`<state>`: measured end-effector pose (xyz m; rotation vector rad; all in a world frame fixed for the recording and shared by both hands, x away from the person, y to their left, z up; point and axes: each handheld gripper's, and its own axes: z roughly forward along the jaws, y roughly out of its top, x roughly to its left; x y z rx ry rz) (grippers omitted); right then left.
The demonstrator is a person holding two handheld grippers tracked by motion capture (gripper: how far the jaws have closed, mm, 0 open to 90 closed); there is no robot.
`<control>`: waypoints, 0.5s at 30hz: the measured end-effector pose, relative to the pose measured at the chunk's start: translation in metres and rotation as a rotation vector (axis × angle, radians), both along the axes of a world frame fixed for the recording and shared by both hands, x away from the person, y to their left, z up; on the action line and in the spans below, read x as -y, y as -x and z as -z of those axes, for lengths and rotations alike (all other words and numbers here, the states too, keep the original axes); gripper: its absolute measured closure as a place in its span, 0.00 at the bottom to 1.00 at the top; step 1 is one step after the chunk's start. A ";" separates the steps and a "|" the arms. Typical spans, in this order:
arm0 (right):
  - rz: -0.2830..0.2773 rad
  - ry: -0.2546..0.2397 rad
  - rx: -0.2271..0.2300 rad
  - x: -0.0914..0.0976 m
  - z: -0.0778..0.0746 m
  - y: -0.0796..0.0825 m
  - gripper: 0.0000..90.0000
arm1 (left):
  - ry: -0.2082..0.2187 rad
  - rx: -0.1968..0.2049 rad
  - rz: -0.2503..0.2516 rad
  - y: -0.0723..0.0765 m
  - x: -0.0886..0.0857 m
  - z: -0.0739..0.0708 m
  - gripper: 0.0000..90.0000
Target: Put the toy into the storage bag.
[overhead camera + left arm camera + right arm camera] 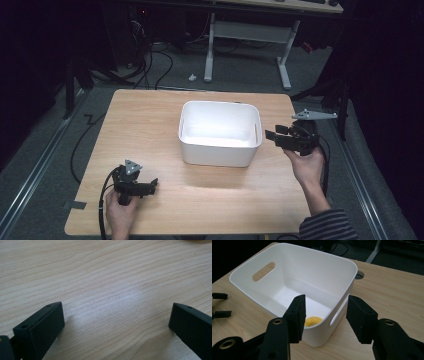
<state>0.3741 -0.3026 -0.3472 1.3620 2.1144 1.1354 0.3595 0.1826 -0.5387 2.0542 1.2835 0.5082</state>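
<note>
A white plastic bin point(217, 156) with handle slots stands in the middle of the wooden table point(145, 120). In the right gripper view a small yellow object point(312, 321) lies on the floor of the bin point(294, 267), near its closest wall. My right gripper point(272, 134) hovers just off the bin's right side, pointing at it; its jaws stand open with nothing between them point(325, 306). My left gripper point(152, 184) rests low at the table's front left, open over bare wood point(116, 317).
A round cable hole point(359, 275) sits in the tabletop beyond the bin. Behind the table are the white legs of a desk point(210, 45) and loose cables on the grey floor. Dark space surrounds the table's sides.
</note>
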 end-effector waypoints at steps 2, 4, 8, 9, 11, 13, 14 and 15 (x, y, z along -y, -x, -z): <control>0.004 0.002 -0.005 0.003 0.002 0.002 0.56 | 0.000 0.000 0.000 0.000 0.000 0.000 0.00; 0.007 0.004 -0.005 0.004 0.002 0.003 0.56 | 0.000 0.000 0.000 0.000 0.000 0.000 0.00; 0.013 0.020 0.004 0.008 0.000 0.011 0.56 | 0.000 0.000 0.000 0.000 0.000 0.000 0.00; 0.017 0.024 0.010 0.009 0.000 0.013 0.56 | 0.000 0.000 0.000 0.000 0.000 0.000 0.00; 0.020 0.019 0.009 0.013 0.003 0.016 0.56 | 0.000 0.000 0.000 0.000 0.000 0.000 0.00; 0.026 0.010 -0.004 0.018 0.008 0.019 0.57 | 0.000 0.000 0.000 0.000 0.000 0.000 0.00; 0.031 0.013 -0.007 0.019 0.009 0.020 0.57 | 0.000 0.000 0.001 0.000 0.000 0.000 0.00; 0.037 0.015 -0.007 0.021 0.009 0.022 0.57 | 0.000 0.000 0.001 0.000 0.000 0.000 0.00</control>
